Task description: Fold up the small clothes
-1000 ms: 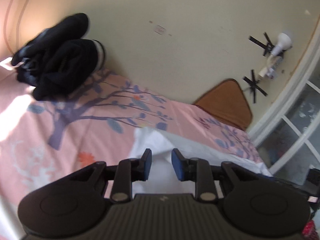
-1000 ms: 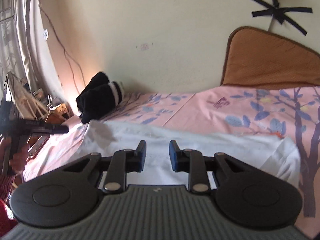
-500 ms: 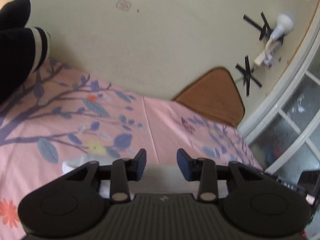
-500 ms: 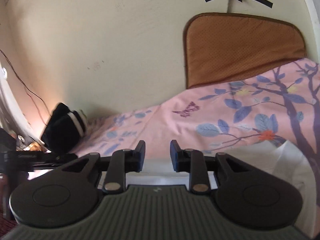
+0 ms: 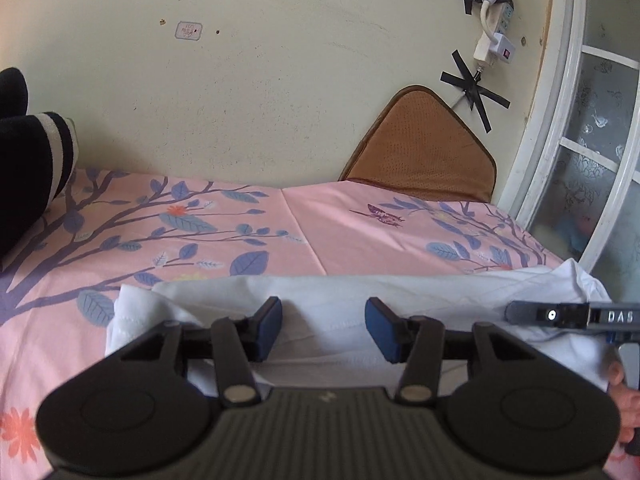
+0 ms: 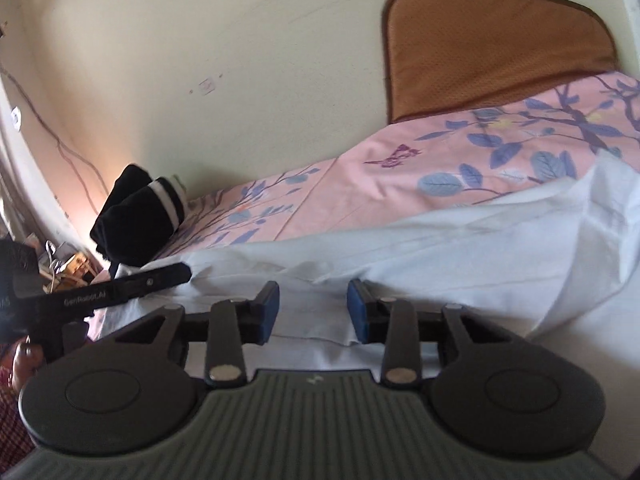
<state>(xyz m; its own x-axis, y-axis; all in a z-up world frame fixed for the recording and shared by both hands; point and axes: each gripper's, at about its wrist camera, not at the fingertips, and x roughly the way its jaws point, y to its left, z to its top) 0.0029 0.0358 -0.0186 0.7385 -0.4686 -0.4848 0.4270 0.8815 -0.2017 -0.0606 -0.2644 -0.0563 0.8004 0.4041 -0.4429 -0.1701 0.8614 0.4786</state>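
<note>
A white garment (image 5: 328, 300) lies spread across the pink floral bedsheet (image 5: 224, 224), its far edge folded over. My left gripper (image 5: 323, 328) is open, hovering low over the garment's near left part, nothing between its blue pads. My right gripper (image 6: 313, 311) is open over the same white garment (image 6: 460, 256), nothing held. The right gripper's finger shows at the right edge of the left wrist view (image 5: 560, 315). The left gripper shows at the left of the right wrist view (image 6: 104, 292).
A black garment with white stripes (image 6: 140, 216) lies bundled at the bed's far left by the wall, also in the left wrist view (image 5: 28, 168). A brown cushion (image 5: 424, 152) leans on the wall. A window frame (image 5: 560, 128) stands on the right.
Both grippers have opened wider and dropped lower over the white garment. The views tilted down, so the garment's folded far edge now shows in front of the fingers.
</note>
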